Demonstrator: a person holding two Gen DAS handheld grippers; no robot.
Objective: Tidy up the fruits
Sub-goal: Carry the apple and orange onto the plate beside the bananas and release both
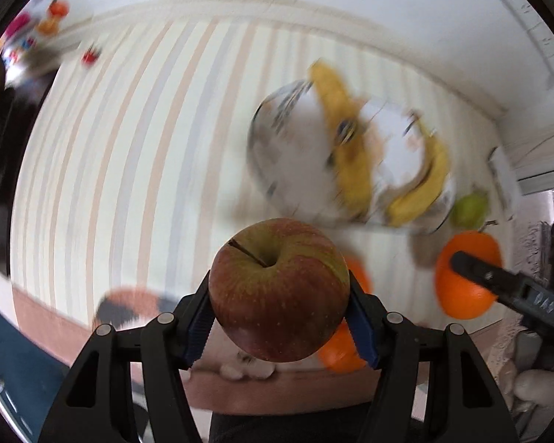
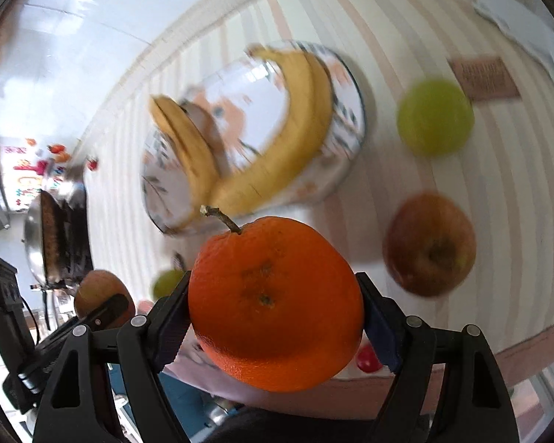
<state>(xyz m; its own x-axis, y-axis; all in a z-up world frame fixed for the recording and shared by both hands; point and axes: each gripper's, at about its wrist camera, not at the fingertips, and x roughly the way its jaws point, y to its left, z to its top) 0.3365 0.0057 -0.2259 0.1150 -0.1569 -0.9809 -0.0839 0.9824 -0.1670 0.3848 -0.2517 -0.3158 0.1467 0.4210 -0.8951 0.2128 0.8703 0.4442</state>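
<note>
My left gripper (image 1: 279,295) is shut on a red-green apple (image 1: 279,289) and holds it above the striped table. My right gripper (image 2: 275,304) is shut on an orange (image 2: 275,304) with a short stem, also held in the air. The right gripper and its orange also show in the left wrist view (image 1: 465,275) at the right. A patterned bowl (image 2: 354,110) holds bananas (image 2: 277,136); it also shows in the left wrist view (image 1: 273,118). A green apple (image 2: 435,116) and a second red apple (image 2: 429,243) lie on the table right of the bowl.
The striped tablecloth (image 1: 129,147) covers the table. A second orange (image 1: 341,350) lies below my left gripper. A brown card (image 2: 484,78) and white paper (image 2: 517,26) lie at the far right. A metal pan (image 2: 51,236) stands left, off the table.
</note>
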